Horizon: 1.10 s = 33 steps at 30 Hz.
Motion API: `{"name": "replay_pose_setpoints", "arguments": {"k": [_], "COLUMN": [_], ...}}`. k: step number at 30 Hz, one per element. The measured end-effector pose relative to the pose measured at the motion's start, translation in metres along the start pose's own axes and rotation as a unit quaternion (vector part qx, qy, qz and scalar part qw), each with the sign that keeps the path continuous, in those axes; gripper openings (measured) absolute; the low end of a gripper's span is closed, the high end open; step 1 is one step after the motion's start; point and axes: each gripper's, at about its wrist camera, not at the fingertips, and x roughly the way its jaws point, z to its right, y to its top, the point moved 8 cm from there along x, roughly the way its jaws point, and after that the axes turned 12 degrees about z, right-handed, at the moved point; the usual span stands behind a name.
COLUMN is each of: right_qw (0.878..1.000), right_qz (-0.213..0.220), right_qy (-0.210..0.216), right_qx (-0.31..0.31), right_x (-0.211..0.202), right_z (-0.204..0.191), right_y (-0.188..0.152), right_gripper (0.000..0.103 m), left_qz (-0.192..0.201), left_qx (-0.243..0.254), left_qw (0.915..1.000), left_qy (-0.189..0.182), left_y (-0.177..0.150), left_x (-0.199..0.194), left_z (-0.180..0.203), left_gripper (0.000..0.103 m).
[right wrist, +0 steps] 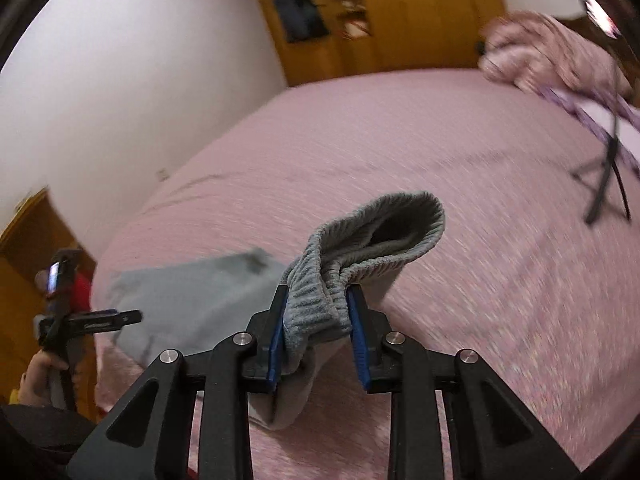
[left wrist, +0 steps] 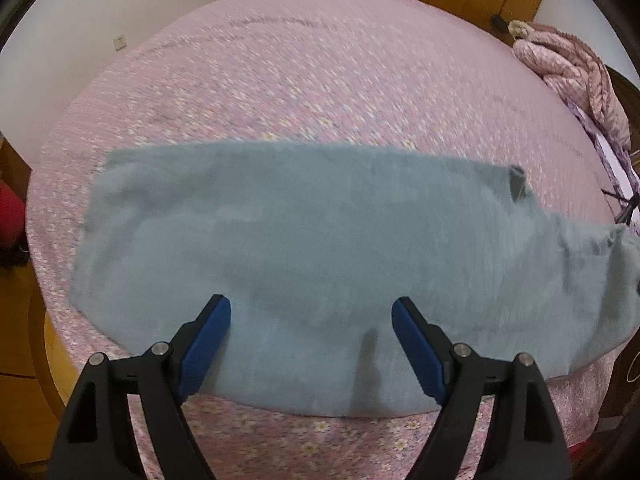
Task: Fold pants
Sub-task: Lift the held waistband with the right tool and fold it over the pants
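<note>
Your right hand-held gripper (right wrist: 317, 330) pinches the ribbed cuff of the soft grey-blue fleece pants (left wrist: 304, 248), lifted off the pink floral bed (left wrist: 280, 72). Left hand-held gripper (left wrist: 311, 338) spread, empty — pants directly below it, long axis crosswise; the right is the working hand.

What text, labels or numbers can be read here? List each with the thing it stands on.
None can be read.
Left gripper: a pale marking on its side, too blurred to read.
Grey pants, pink bedspread and wooden wardrobe: no writing shows.
</note>
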Motion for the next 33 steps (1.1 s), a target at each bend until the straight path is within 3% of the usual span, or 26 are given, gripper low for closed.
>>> {"name": "replay_pose_setpoints", "arguments": {"k": [8,17,33], "right_qw": [0.993,0.975,0.938], "right_qz": [0.000,-0.059,-0.129], "right_qy": [0.103,0.192,0.280], "right_qx": [-0.063,-0.096,-0.157], "right_x": [0.031,0.094,0.157], "right_z": [-0.091,-0.200,-0.335], "right_y": [0.024,-0.001,-0.049], "right_gripper": [0.028,0.028,0.028], "left_qz": [0.025,0.036,0.028], "left_qx": [-0.020,-0.048,-0.117], "left_qw": [0.9994,0.9978,0.9920], "left_qy": [0.016,0.029,0.038], "left_y": [0.010,0.014,-0.007], "left_x": [-0.019,-0.028,-0.029], "left_z": [-0.032,-0.083,-0.155], "left_gripper": [0.086,0.086,0.086]}}
